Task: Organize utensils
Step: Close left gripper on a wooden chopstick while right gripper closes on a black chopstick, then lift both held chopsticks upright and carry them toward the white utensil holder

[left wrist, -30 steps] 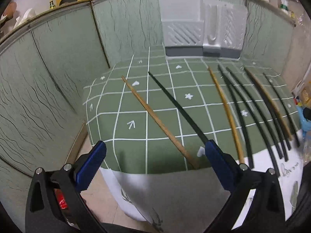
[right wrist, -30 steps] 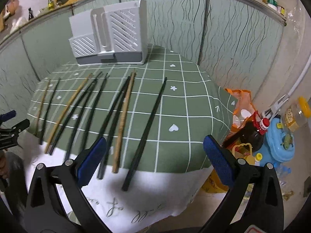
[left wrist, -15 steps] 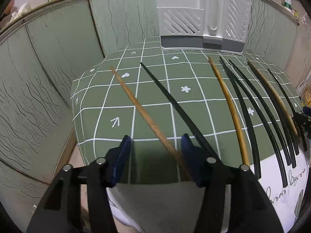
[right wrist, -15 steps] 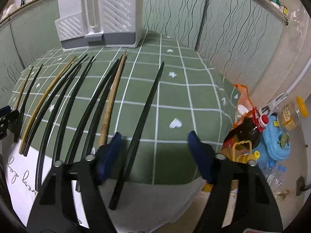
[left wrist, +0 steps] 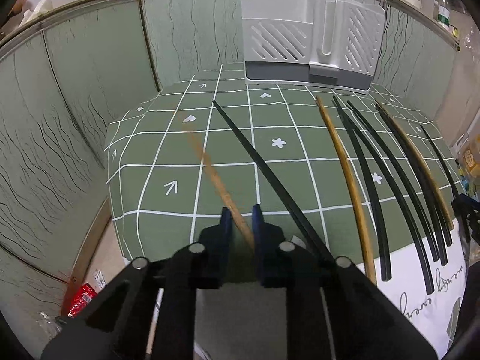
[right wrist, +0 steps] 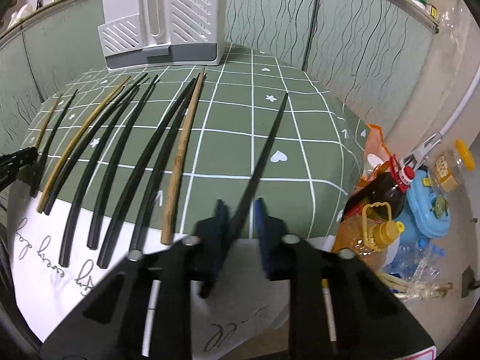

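The left hand-held gripper [left wrist: 241, 214] has just closed on the near end of a wooden chopstick [left wrist: 216, 177]; the right hand-held gripper [right wrist: 240, 210] has closed on a black chopstick [right wrist: 264, 150], seemingly lifted; both shafts run ahead toward the white rack [left wrist: 312, 48], straight beyond either gripper

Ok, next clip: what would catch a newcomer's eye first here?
Probably the two tools, each just closed on a chopstick at opposite ends of the row: the left tool grips a wooden chopstick, the right tool a black chopstick. Between them, more black and wooden chopsticks lie fanned across the green checked tablecloth, with a white slotted utensil holder standing at the back.
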### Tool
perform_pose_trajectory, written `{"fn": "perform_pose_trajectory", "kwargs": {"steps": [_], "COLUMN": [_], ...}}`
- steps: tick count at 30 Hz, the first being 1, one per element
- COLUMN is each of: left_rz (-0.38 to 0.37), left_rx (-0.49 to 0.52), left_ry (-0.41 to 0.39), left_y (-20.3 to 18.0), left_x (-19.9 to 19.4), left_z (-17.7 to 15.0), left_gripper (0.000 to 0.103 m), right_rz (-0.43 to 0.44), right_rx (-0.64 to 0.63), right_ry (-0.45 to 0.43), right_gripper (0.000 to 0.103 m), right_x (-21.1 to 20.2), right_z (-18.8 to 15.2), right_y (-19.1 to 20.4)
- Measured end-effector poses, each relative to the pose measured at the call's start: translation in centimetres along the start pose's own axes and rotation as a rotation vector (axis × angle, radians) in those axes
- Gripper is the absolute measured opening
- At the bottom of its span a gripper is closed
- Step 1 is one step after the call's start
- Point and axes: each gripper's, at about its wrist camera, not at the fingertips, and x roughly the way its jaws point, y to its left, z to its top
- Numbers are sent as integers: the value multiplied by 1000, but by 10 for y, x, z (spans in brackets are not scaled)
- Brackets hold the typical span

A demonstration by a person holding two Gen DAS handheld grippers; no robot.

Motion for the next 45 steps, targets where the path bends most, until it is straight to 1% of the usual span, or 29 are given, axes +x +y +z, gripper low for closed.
{"fn": "perform_pose_trajectory", "kwargs": {"steps": [2,3,10,14,18,24,31,35,39,45], "left_rz": [-6,-12,-13,-15,-22,-36,-43,-51,-66,-83], "left_rx": [-10,-18,-45,-48,-43,-33,-9,-3,-2,9], "left_ry": [-6,-4,-19,-51,-101,-174,-231,-254,-278,-272], "left_y": [2,4,20,27,31,36,41,44,46,44], "left_x": [-1,-1,-15,-31,-53,-85,-112,-119,-130,-127], "left_z": [-1,-1,-1,4,14,35,60,75,83,91], "left_gripper": [7,7,7,7,7,7,7,7,7,7], "right_rz": [8,18,32,52,74,101,117,129,133,139], "right_rx": [15,26,47,44,49,55,46,35,27,11], "right_ry": [-4,-5,-13,-33,-62,-117,-180,-201,-229,-237], "right_gripper": [7,6,6,6,6,6,6,6,6,6], "right_x": [1,2,-4,-16,-32,-58,-82,-90,-99,-103], "right_z": [1,3,9,14,23,44,75,90,103,118], "right_y": [-2,-4,-12,-13,-16,-23,-26,-25,-25,-21]}}
